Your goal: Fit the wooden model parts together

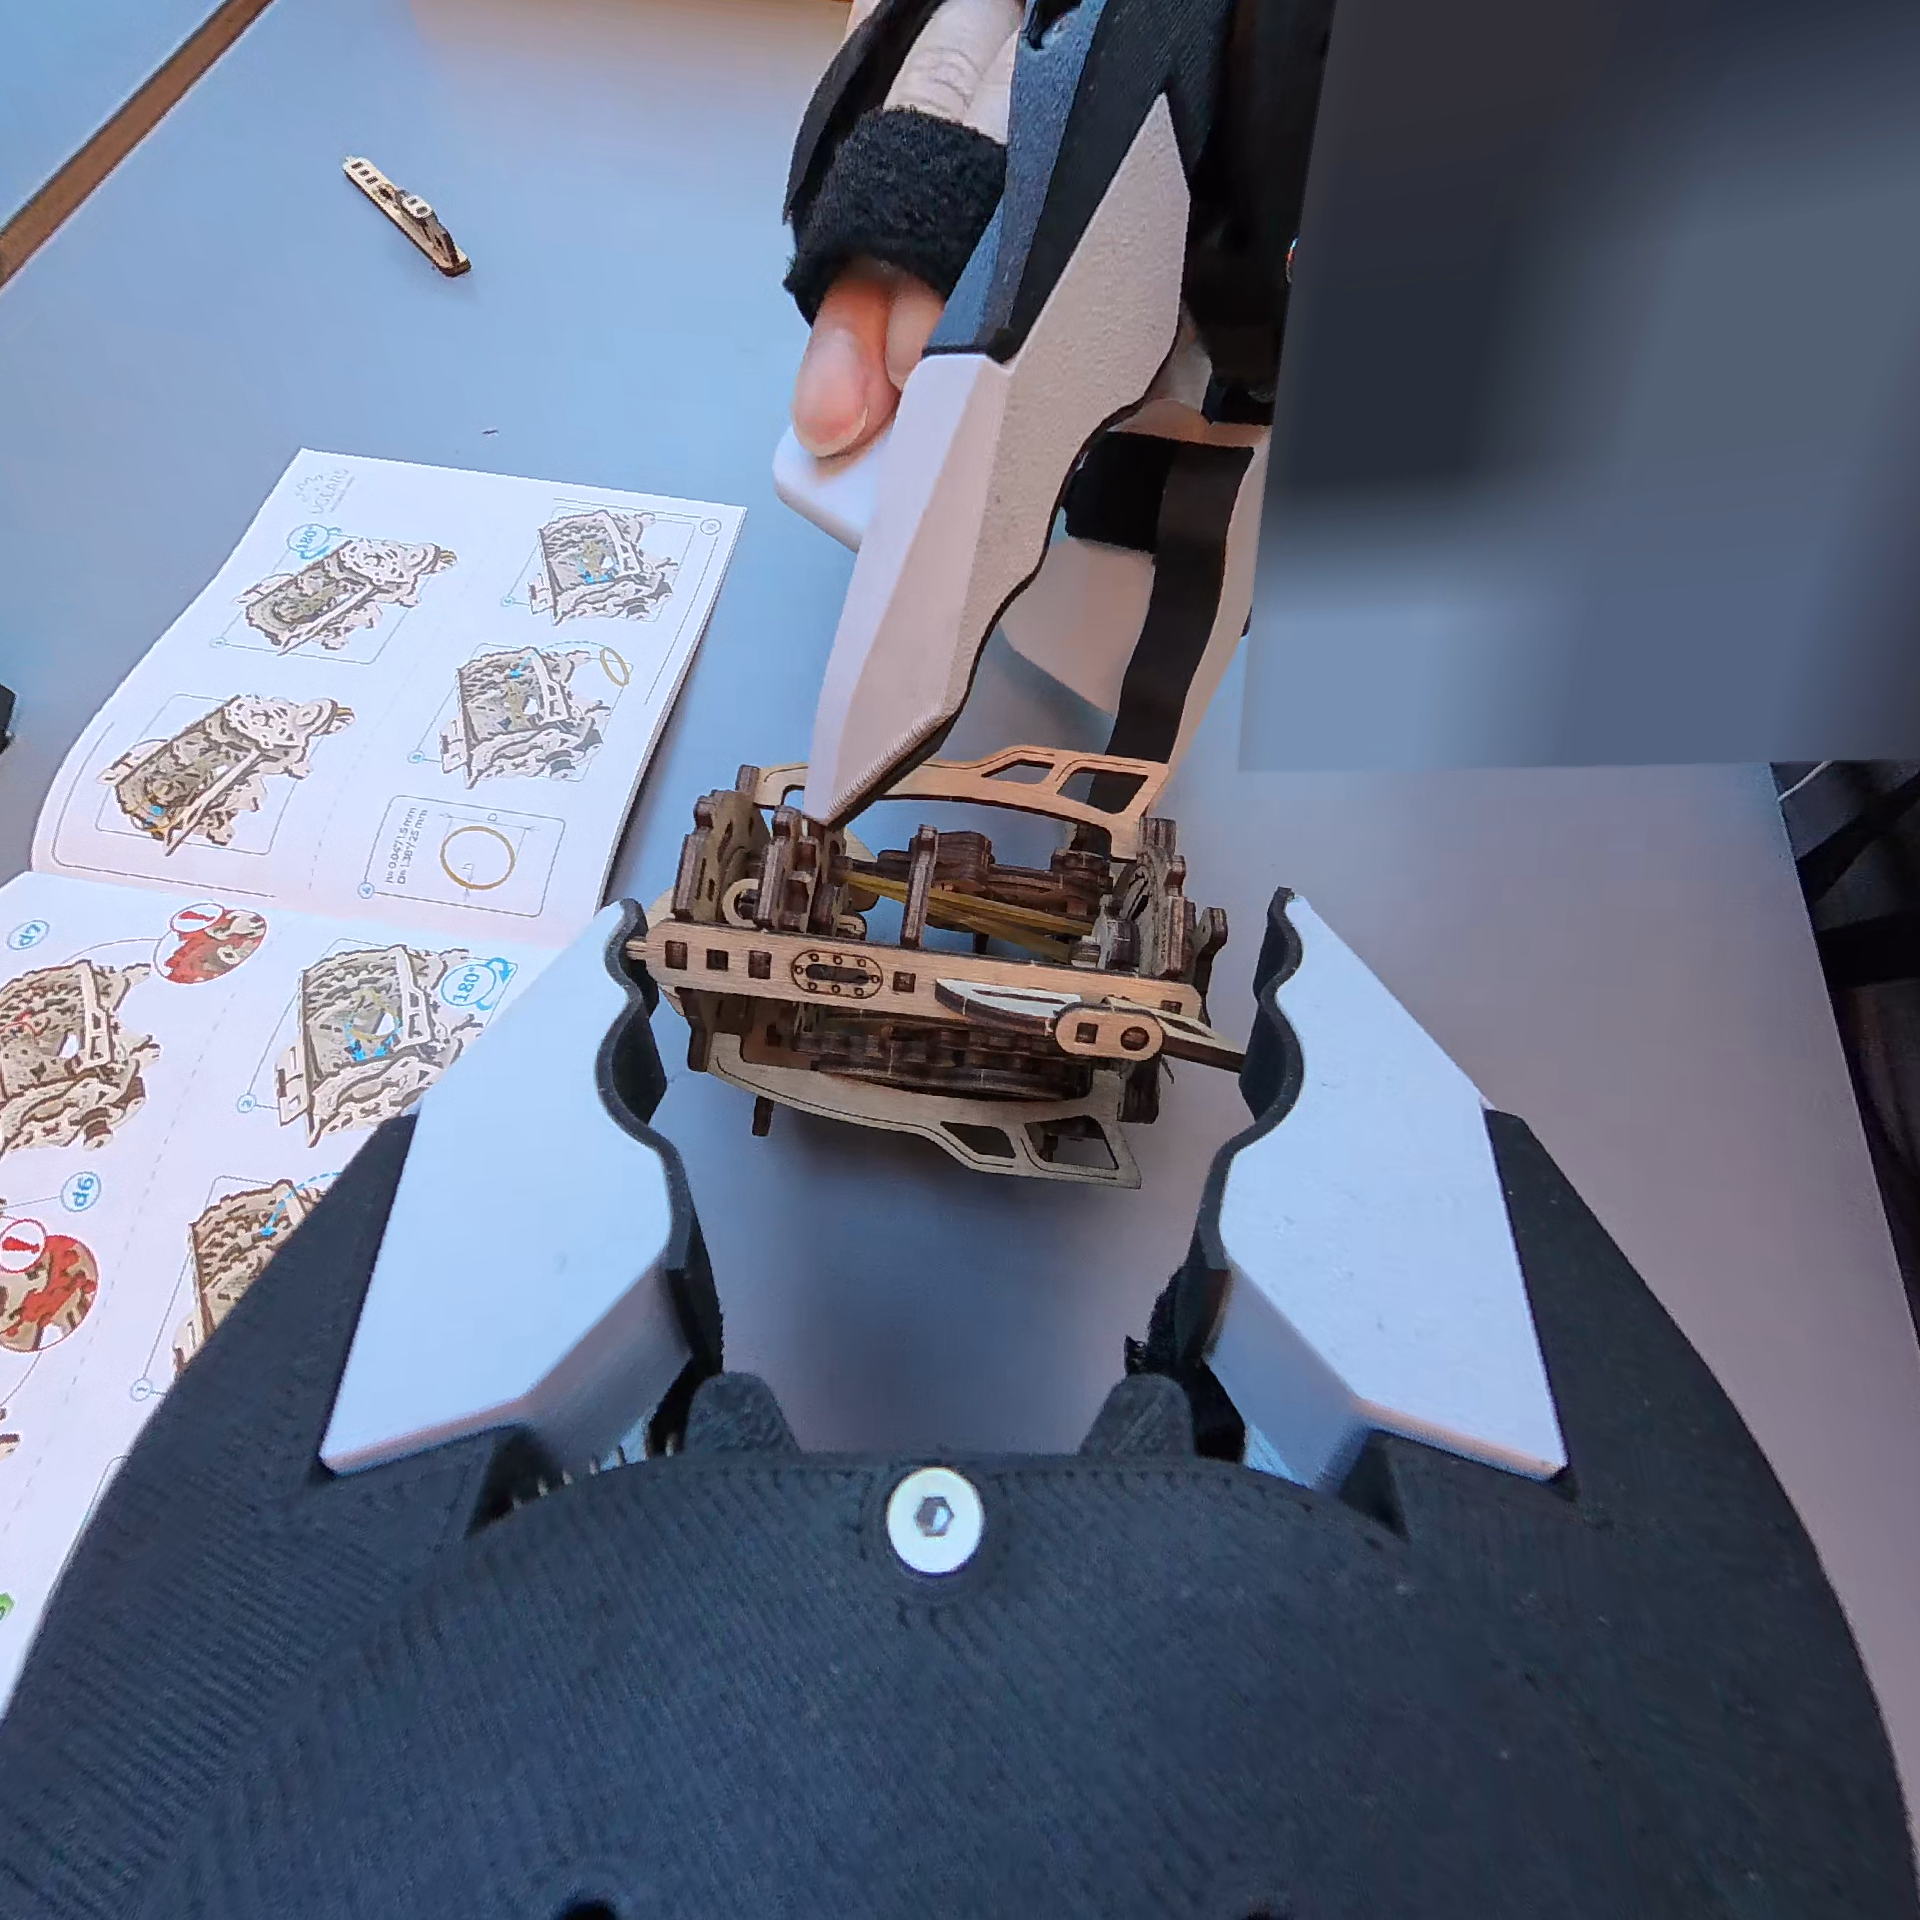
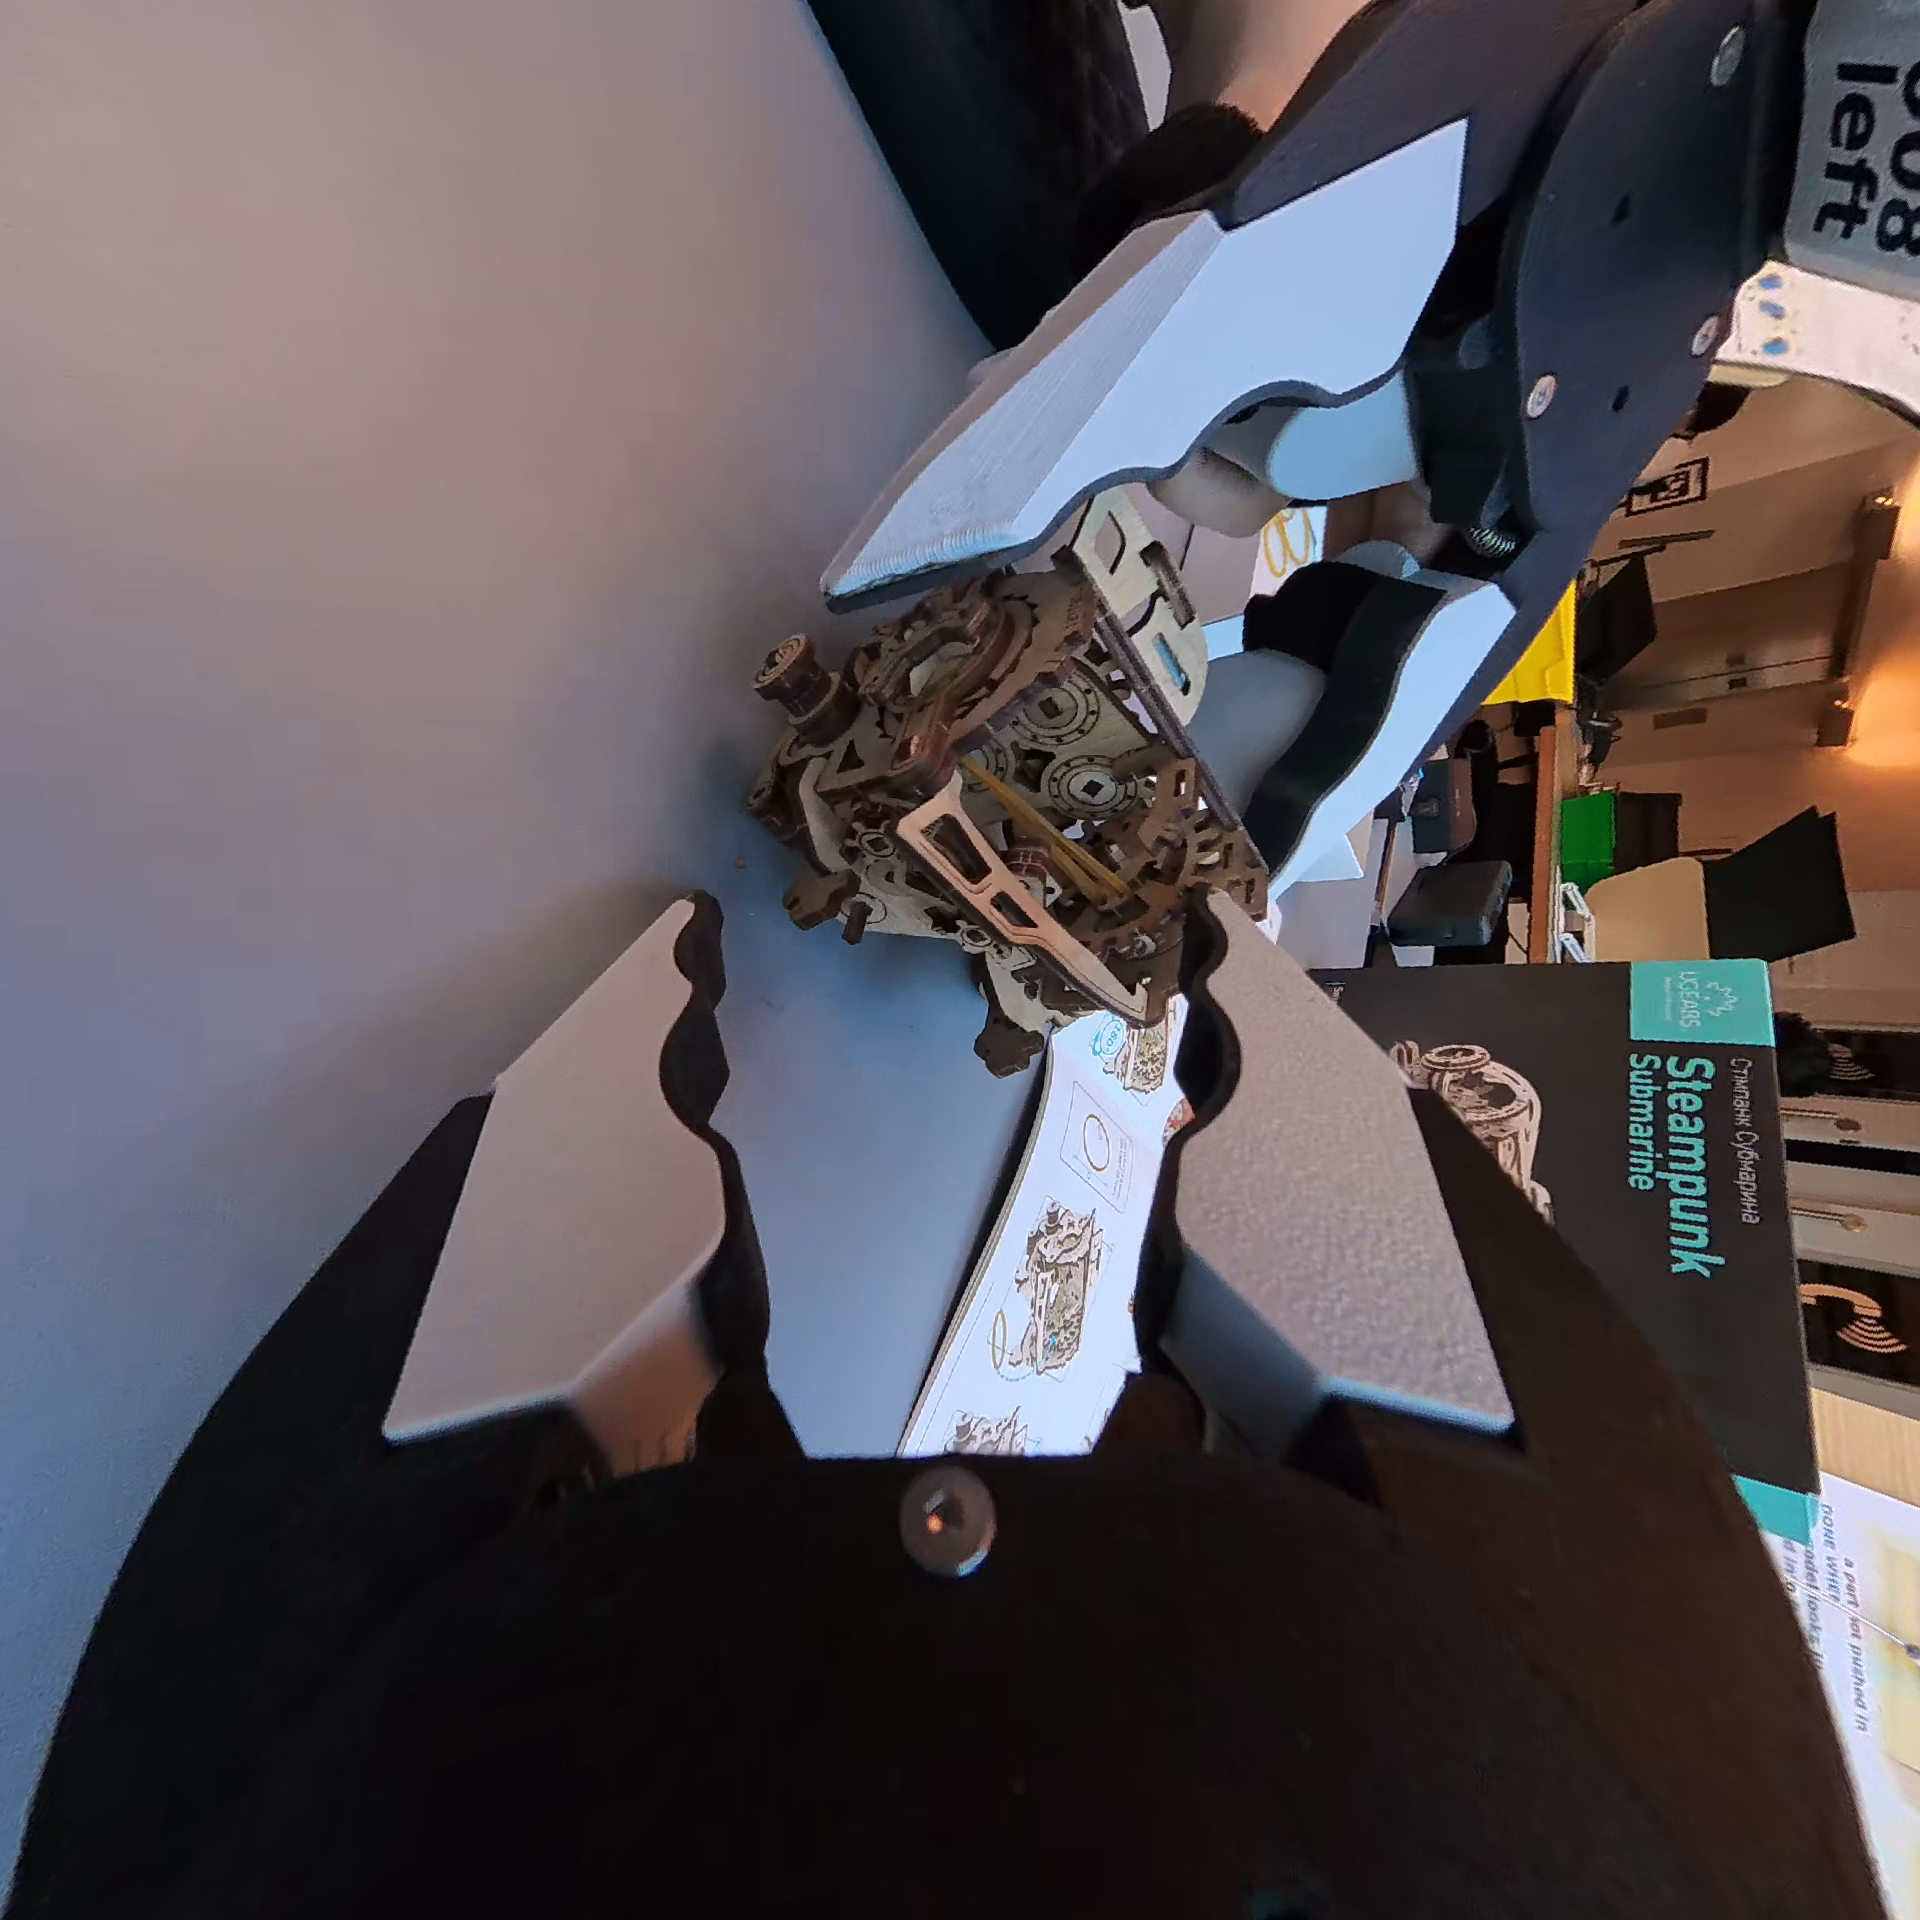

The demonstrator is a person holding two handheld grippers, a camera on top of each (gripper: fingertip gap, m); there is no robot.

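The wooden model [image 1: 914,977], a dark and light laser-cut assembly with gears and a yellow rubber band, rests tilted on the grey table. My left gripper [image 1: 956,925] is open wide, one finger on each side of the model; its left fingertip [image 1: 623,935] touches the model's end. My right gripper [image 1: 987,805] comes down from above, open, with its tips at the flat light frame piece [image 1: 997,774] on the model's top edge. In the right wrist view the model [image 2: 997,790] lies between my right gripper [image 2: 951,914] and the left gripper [image 2: 1049,707].
An open instruction booklet [image 1: 364,727] lies left of the model, also in the right wrist view [image 2: 1060,1247]. A loose wooden strip [image 1: 405,213] lies far left. The dark kit box [image 2: 1558,1143] stands beside the booklet. The table edge [image 1: 1777,935] runs close on the right. My left and right fingertips are right by each other.
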